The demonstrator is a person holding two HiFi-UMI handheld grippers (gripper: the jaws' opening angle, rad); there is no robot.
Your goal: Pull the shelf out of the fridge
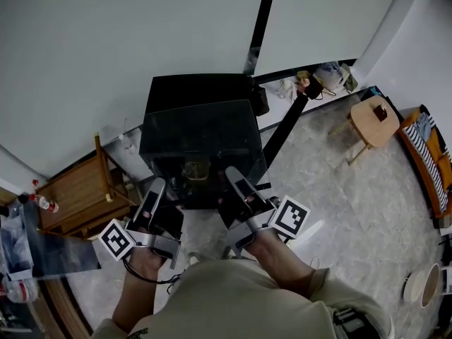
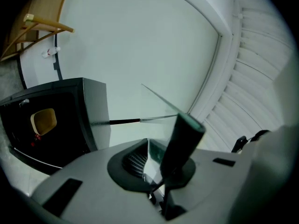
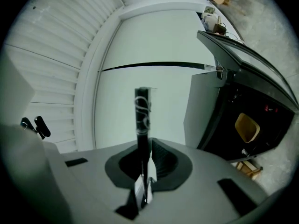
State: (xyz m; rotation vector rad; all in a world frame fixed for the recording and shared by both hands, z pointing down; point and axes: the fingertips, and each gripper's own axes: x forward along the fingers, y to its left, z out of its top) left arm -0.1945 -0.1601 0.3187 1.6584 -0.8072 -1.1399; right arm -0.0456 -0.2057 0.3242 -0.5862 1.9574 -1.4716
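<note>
Between both jaws, clear glass shelf

Shelf before fridge; stool right

head camera sits high above the person, tipped steeply down on the black fridge and the floor, at middle range; left gripper camera rides low behind its own jaws, facing along them to the white wall, fridge at frame left; right gripper camera likewise, fridge at frame right; both sit very close on the glass shelf edge; all three share the fridge's open front
</note>
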